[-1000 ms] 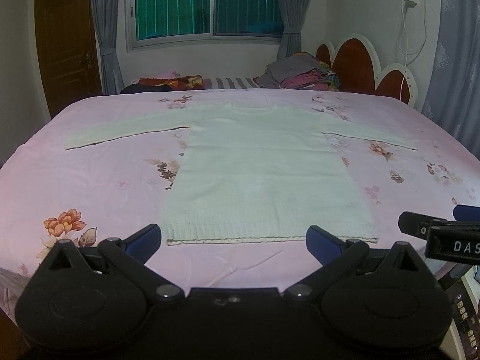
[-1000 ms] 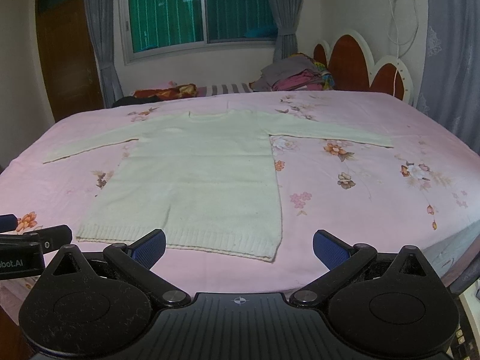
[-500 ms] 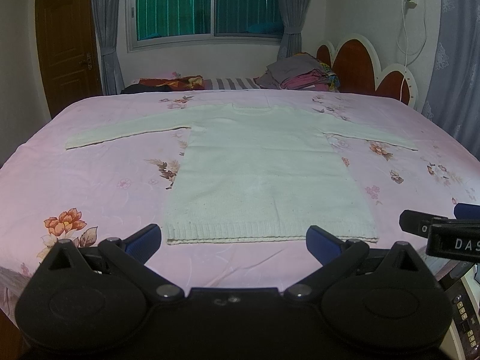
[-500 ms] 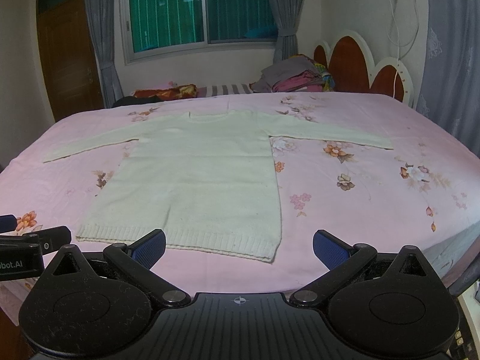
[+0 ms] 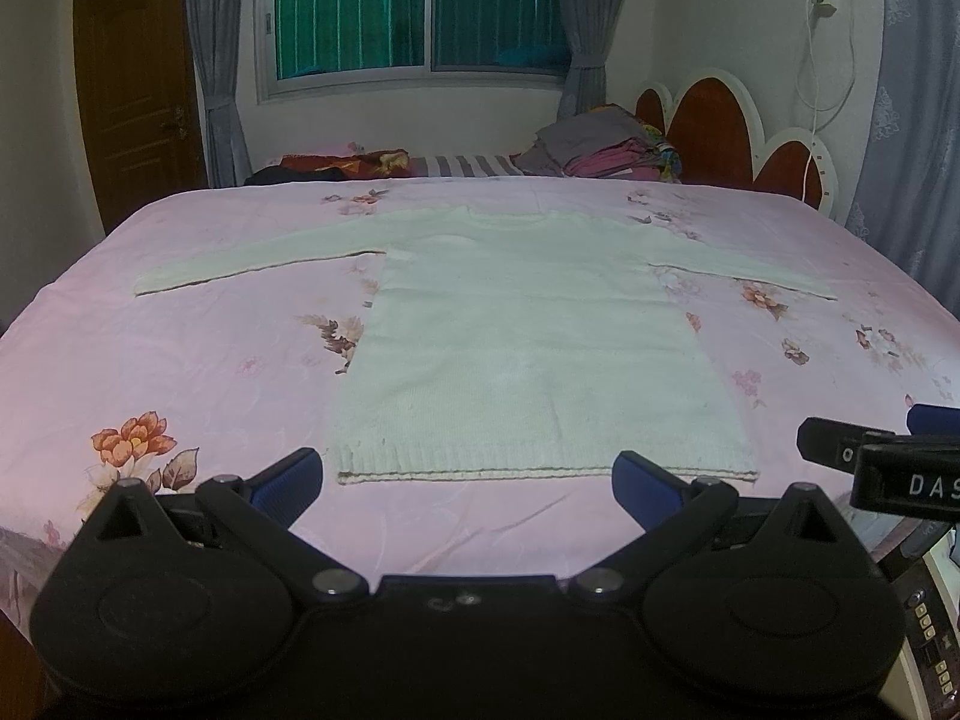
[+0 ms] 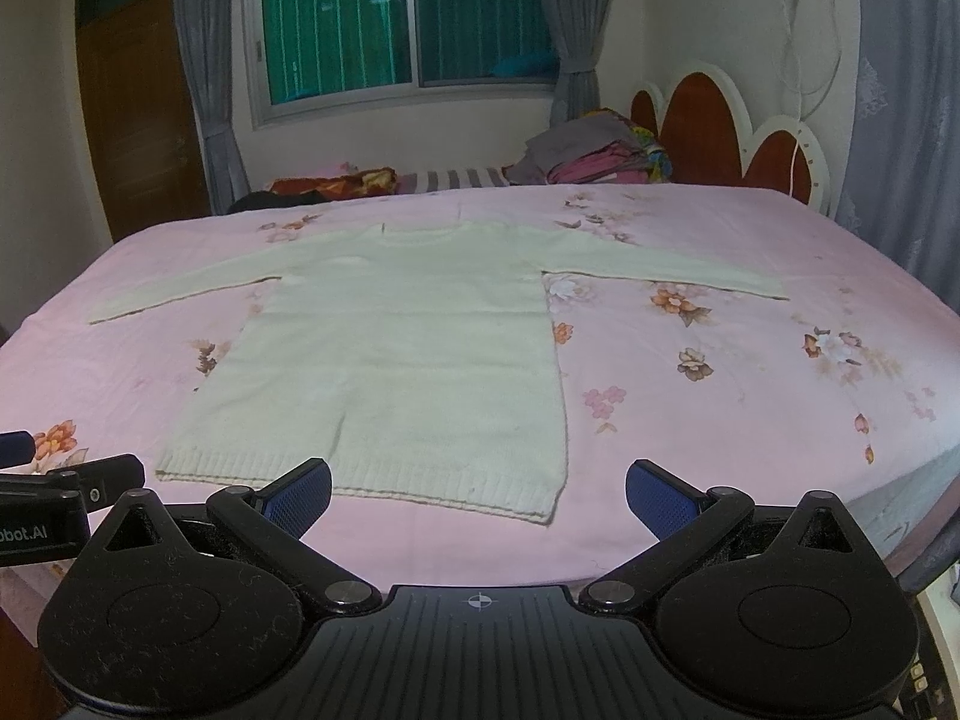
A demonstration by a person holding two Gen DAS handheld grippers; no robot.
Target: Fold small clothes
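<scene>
A pale sweater [image 5: 528, 348] is spread flat on the bed [image 5: 180, 348], hem toward the near edge, sleeves stretched toward both sides. The left claw [image 5: 468, 480] and right claw [image 6: 477, 489] are held wide open, empty, at that near edge. The folded pile [image 5: 600, 150] at the headboard corner is barely made out.

Both wrist views look low across the bed [image 5: 180, 360] from its foot, side by side
</scene>
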